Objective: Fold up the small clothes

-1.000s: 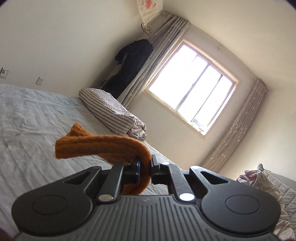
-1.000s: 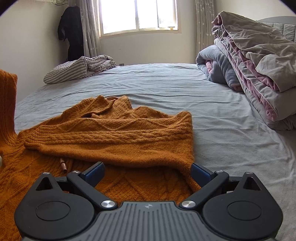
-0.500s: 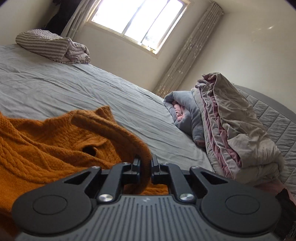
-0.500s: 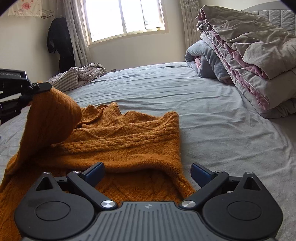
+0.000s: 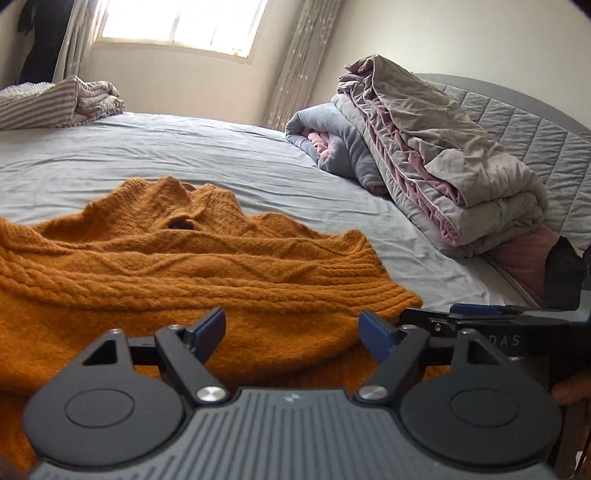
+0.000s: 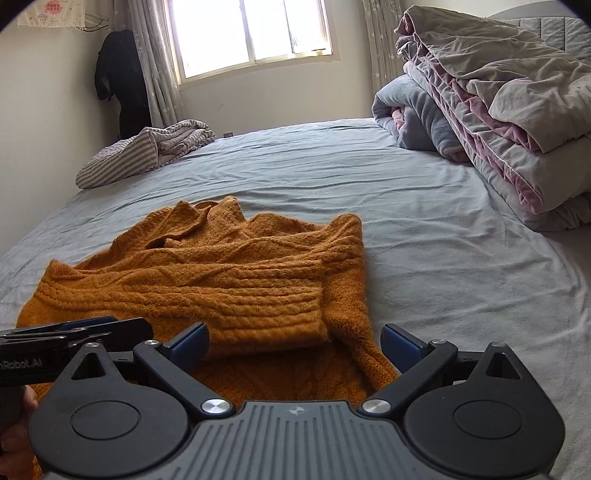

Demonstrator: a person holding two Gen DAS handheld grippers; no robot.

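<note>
The orange knitted sweater (image 6: 229, 291) lies partly folded on the grey bed sheet (image 6: 424, 258), one sleeve laid across its body. The left claw (image 5: 291, 334) hovers low over the near edge of the knit, its jaws opening, with nothing pinched between them. Just beside it, the right claw (image 6: 295, 341) is spread wide over the sweater's hem, gripping nothing. Folded quilts (image 6: 498, 110) sit stacked by the headboard.

A home bedroom: a wide bed (image 6: 406, 221) with a grey sheet, folded quilts (image 6: 498, 110) against a padded headboard (image 5: 535, 122), a curtained window (image 6: 251, 33) and a dark coat (image 6: 122, 81) hanging in the corner.
</note>
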